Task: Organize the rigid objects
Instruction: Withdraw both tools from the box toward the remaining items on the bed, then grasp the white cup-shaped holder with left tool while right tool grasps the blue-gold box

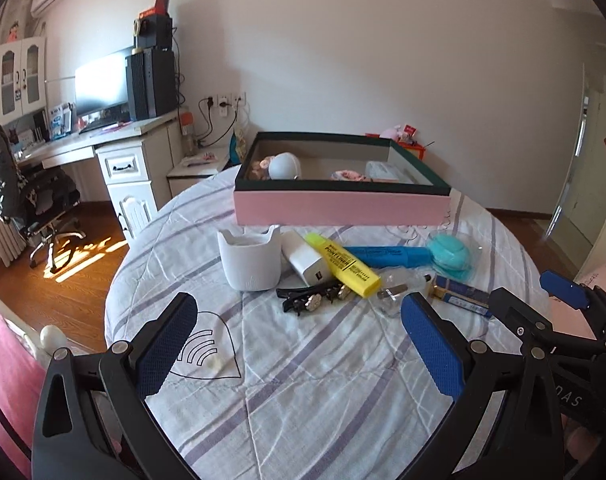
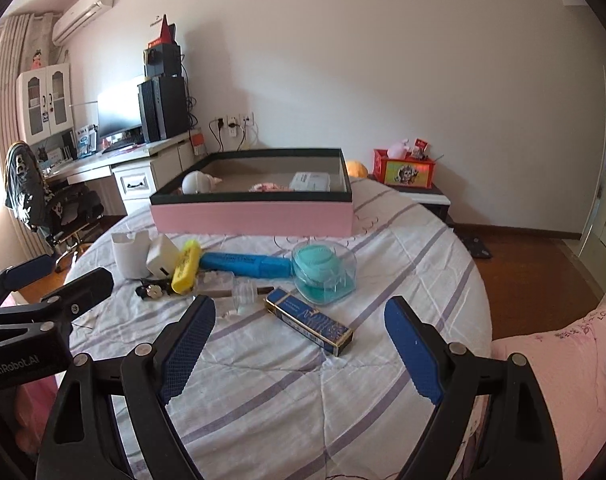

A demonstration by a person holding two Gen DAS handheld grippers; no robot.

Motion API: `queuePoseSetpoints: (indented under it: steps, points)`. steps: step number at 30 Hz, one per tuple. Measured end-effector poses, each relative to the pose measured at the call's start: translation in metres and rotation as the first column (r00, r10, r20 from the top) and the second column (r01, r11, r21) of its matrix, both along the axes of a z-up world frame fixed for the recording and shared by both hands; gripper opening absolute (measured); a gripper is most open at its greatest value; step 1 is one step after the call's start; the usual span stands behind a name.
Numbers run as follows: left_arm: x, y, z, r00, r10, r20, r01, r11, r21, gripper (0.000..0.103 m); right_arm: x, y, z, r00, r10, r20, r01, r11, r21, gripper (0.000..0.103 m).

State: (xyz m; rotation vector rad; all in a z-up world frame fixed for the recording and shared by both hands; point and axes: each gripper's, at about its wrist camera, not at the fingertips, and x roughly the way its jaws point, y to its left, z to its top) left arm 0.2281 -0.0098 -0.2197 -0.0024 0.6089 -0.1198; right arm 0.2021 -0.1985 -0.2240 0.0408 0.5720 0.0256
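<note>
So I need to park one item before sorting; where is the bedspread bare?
Free: the striped bedspread between both open grippers and the clutter row, and right of the blue box. Crowded: the strip before the pink tray, from white cup to teal brush case.

"GenRobot.AI" stands on the left gripper (image 2: pixel 59 280); the yellow highlighter (image 1: pixel 345 265) label seems too blurred.

The pink box (image 1: pixel 343 208) wall hides the lower parts of the things inside; printing on the yellow marker (image 1: pixel 343 264) is too small to read.
</note>
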Motion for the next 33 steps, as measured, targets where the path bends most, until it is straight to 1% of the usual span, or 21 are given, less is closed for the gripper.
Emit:
queuePoseSetpoints:
  steps: [6, 8, 10, 13, 14, 15, 16, 18, 20, 21, 22, 24, 27, 30, 32, 33]
  points:
    - [0.025, 0.01, -0.019, 0.997, 0.005, -0.075, -0.006, 1.0, -0.021, 0.103, 0.038, -0.014, -0.035, 0.991, 0.007, -0.135, -0.004, 1.0, 0.022, 0.088]
    - [0.03, 0.013, -0.024, 0.996, 0.011, -0.09, -0.013, 1.0, -0.024, 0.103, 0.049, -0.018, -0.043, 0.985, 0.011, -0.173, -0.009, 1.0, 0.01, 0.088]
    - [0.035, 0.016, -0.026, 0.995, 0.016, -0.099, -0.019, 0.999, -0.03, 0.103, 0.058, -0.021, -0.049, 0.979, 0.023, -0.202, -0.023, 1.0, 0.003, 0.088]
    - [0.046, 0.021, -0.029, 0.993, 0.034, -0.111, -0.038, 0.999, -0.029, 0.103, 0.061, -0.019, -0.047, 0.977, 0.076, -0.201, -0.075, 0.997, 0.013, 0.087]
    - [0.05, 0.022, -0.03, 0.993, 0.038, -0.115, -0.041, 0.999, -0.028, 0.103, 0.064, -0.016, -0.046, 0.973, 0.092, -0.212, -0.094, 0.996, -0.001, 0.084]
    - [0.053, 0.023, -0.03, 0.992, 0.039, -0.119, -0.042, 0.999, -0.024, 0.103, 0.066, -0.013, -0.047, 0.97, 0.098, -0.223, -0.105, 0.994, -0.022, 0.074]
    - [0.057, 0.024, -0.03, 0.992, 0.041, -0.122, -0.044, 0.999, -0.018, 0.103, 0.066, -0.011, -0.048, 0.969, 0.103, -0.223, -0.114, 0.993, -0.041, 0.059]
    - [0.065, 0.027, -0.031, 0.99, 0.057, -0.128, -0.057, 0.998, -0.002, 0.103, 0.064, -0.006, -0.047, 0.966, 0.142, -0.217, -0.155, 0.987, -0.042, 0.047]
    - [0.075, 0.031, -0.032, 0.987, 0.083, -0.137, -0.082, 0.997, 0.007, 0.103, 0.062, -0.004, -0.046, 0.964, 0.157, -0.214, -0.171, 0.984, -0.048, 0.036]
    - [0.08, 0.034, -0.033, 0.985, 0.096, -0.141, -0.095, 0.995, 0.012, 0.103, 0.06, -0.003, -0.045, 0.961, 0.176, -0.212, -0.186, 0.982, -0.033, 0.026]
    - [0.085, 0.037, -0.035, 0.983, 0.111, -0.146, -0.11, 0.994, 0.017, 0.103, 0.059, -0.002, -0.045, 0.959, 0.189, -0.21, -0.197, 0.98, -0.018, 0.023]
    - [0.097, 0.04, -0.039, 0.976, 0.125, -0.177, -0.122, 0.992, 0.029, 0.103, 0.06, 0.003, -0.045, 0.957, 0.196, -0.214, -0.206, 0.978, -0.025, 0.022]
    - [0.111, 0.04, -0.045, 0.968, 0.111, -0.225, -0.105, 0.994, 0.038, 0.103, 0.063, 0.004, -0.046, 0.958, 0.195, -0.212, -0.204, 0.979, -0.023, 0.022]
    - [0.12, 0.035, -0.051, 0.962, 0.098, -0.254, -0.086, 0.995, 0.058, 0.102, 0.066, 0.006, -0.046, 0.958, 0.19, -0.214, -0.2, 0.979, -0.029, 0.021]
    - [0.122, 0.031, -0.051, 0.966, 0.077, -0.248, -0.063, 0.996, 0.063, 0.092, 0.069, 0.006, -0.046, 0.958, 0.188, -0.215, -0.199, 0.98, -0.029, 0.021]
    - [0.123, 0.028, -0.051, 0.967, 0.064, -0.246, -0.049, 0.996, 0.07, 0.081, 0.069, 0.006, -0.046, 0.958, 0.188, -0.215, -0.199, 0.98, -0.028, 0.021]
